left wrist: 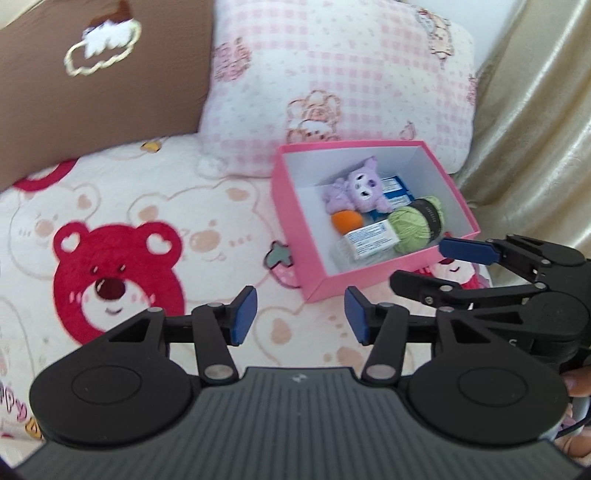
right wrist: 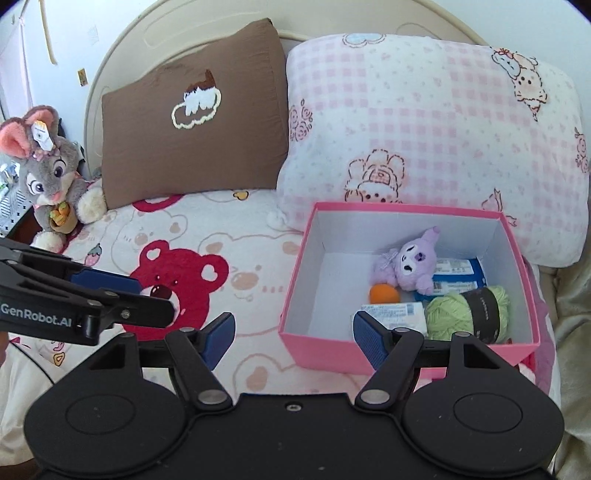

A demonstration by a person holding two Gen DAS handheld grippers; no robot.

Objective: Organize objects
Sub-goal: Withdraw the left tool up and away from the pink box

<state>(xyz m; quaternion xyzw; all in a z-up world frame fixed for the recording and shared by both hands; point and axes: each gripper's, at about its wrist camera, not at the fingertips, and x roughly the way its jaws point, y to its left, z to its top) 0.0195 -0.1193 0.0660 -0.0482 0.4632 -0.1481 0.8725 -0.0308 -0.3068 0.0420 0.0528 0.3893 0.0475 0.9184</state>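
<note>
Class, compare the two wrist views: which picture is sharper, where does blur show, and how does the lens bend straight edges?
Left wrist view: motion-blurred throughout, brown pillow and pink box soft-edged. Right wrist view: crisp, with the yarn label readable as a dark band; the headboard bows and the corners go dark from the fisheye. Soft daylight, no harsh glare in either.

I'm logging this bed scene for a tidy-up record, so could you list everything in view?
pink box: one, pink outside and white inside, open, on the blanket before the checked pillow
purple plush: one, lilac, in the box
orange ball: one, in the box
green yarn: one, black band, in the box
packets: about three, white and blue, in the box
brown pillow: one, at the headboard
checked pillow: one, pink and white
bear blanket: one, cream with red bear
grey rabbit plush: one, beside the brown pillow
left tool: open, empty
right tool: open, empty
</note>
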